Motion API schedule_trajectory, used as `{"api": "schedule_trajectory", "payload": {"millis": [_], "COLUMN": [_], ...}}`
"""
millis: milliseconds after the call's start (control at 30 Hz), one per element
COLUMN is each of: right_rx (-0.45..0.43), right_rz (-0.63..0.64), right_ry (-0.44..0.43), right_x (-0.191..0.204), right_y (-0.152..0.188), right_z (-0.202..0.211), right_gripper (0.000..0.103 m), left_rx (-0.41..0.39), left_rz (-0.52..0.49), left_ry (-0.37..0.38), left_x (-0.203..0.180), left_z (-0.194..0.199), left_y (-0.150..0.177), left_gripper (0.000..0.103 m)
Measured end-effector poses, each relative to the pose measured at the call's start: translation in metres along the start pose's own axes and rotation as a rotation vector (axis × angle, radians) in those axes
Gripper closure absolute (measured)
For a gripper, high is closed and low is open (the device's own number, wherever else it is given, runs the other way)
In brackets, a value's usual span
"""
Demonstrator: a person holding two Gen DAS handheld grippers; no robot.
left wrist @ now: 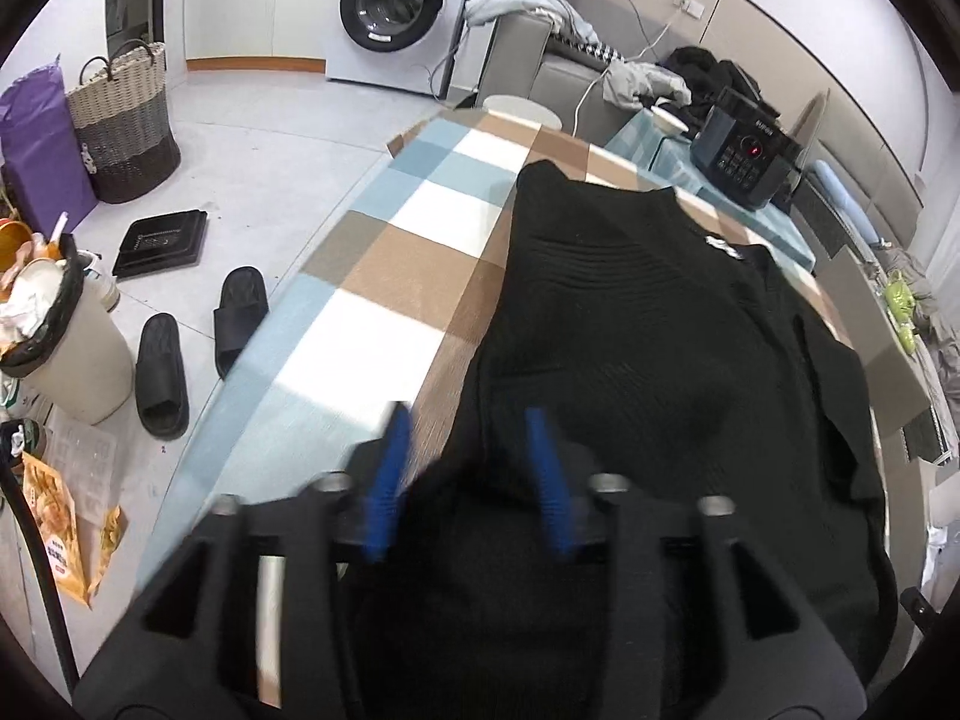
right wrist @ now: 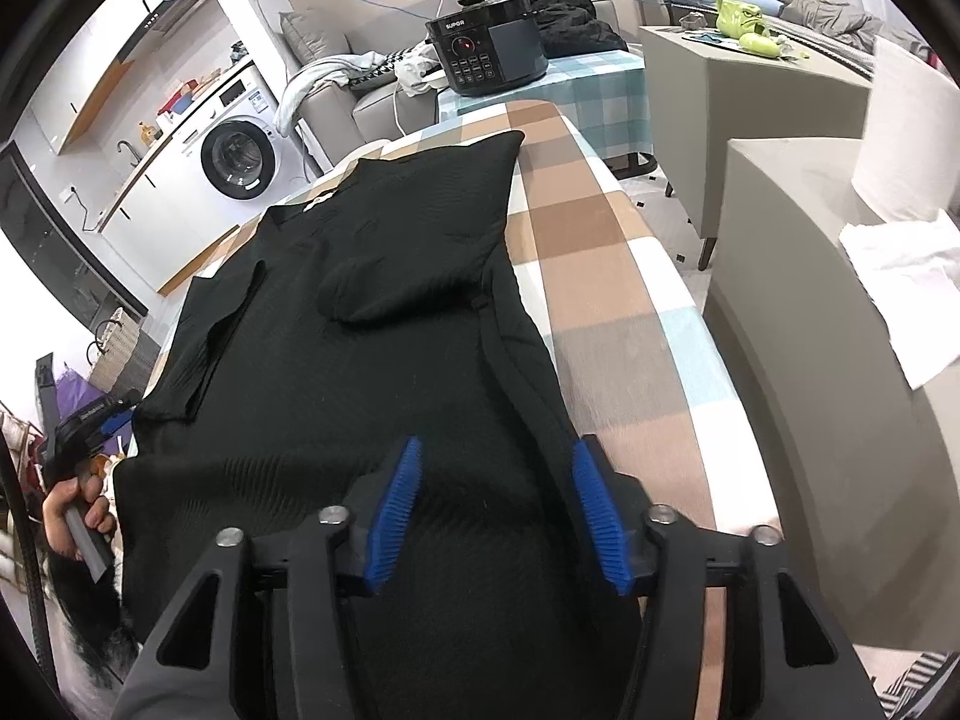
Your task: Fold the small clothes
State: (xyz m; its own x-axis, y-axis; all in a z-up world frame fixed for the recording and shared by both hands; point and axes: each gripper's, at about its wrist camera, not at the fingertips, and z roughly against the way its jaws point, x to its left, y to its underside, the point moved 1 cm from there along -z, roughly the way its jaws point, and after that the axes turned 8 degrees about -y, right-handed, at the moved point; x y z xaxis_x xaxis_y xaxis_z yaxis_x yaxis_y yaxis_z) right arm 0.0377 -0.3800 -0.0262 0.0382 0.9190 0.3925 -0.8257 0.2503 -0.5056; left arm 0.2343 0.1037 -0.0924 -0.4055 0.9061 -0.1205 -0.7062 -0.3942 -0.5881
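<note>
Item: black knit top, laid flat along the checked tablecloth, stretching away from both my grippers, its near hem under my fingers.

Done, as far as I can judge — both sleeves are turned in. One lies folded across the chest ahead of my right gripper; the other lies as a flap on the side toward my left gripper. The body looks smooth, with the collar at the far end.

Left, as I read it — the lengthwise fold, hem up toward collar, has not been made. The top is still at full length.

Left gripper: jaws spread, pads clear of the cloth. The near hem sits between and under them, so I count nothing as held. The fingers are blurred.

Right gripper: jaws spread, over the near hem at the top's outer edge. One pad is above the knit and the other is about at its border with the tablecloth — nothing pinched.

Elsewhere: a black cooker sits far ahead, beyond the collar, well apart from the work.
</note>
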Motion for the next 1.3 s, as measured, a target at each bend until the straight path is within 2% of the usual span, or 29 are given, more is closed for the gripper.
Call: {"api": "schedule_trajectory", "payload": {"millis": [133,267,333,500,767,867,1100,1267,1300], "right_rx": [0.002,-0.001,-0.007,-0.012,0.008,0.03,0.059,0.071,0.075], "right_rz": [-0.001,-0.018,-0.017,0.001,0.008,0.024,0.009,0.008,0.016], "right_ry": [0.004,0.007,0.005,-0.004,-0.008,0.002,0.015,-0.028,-0.029], "right_x": [-0.004,-0.01,-0.012,-0.015,-0.024,-0.028,-0.042,-0.042,-0.04], "right_y": [0.016,0.028,0.034,0.045,0.063,0.071,0.088,0.09,0.09], "right_z": [0.009,0.017,0.022,0.031,0.036,0.036,0.032,0.026,0.024], "right_gripper": [0.043,0.042,0.037,0.024,0.024,0.024,0.024,0.039,0.044], "left_rx": [-0.046,-0.068,-0.07,-0.039,0.029,0.047,0.074,0.067,0.067], "left_rz": [-0.018,-0.023,-0.033,-0.089,-0.138,-0.16,-0.158,-0.182,-0.18], "left_ry": [0.009,0.04,0.042,0.021,-0.002,0.008,0.022,0.018,0.019], "left_x": [0.014,0.034,0.043,0.059,0.074,0.075,0.068,0.061,0.06], "left_z": [0.043,0.081,0.096,0.117,0.115,0.114,0.099,0.096,0.096], "left_y": [0.022,0.051,0.066,0.108,0.157,0.169,0.167,0.164,0.164], "left_gripper": [0.037,0.028,0.021,0.02,0.02,0.02,0.02,0.02,0.02]}}
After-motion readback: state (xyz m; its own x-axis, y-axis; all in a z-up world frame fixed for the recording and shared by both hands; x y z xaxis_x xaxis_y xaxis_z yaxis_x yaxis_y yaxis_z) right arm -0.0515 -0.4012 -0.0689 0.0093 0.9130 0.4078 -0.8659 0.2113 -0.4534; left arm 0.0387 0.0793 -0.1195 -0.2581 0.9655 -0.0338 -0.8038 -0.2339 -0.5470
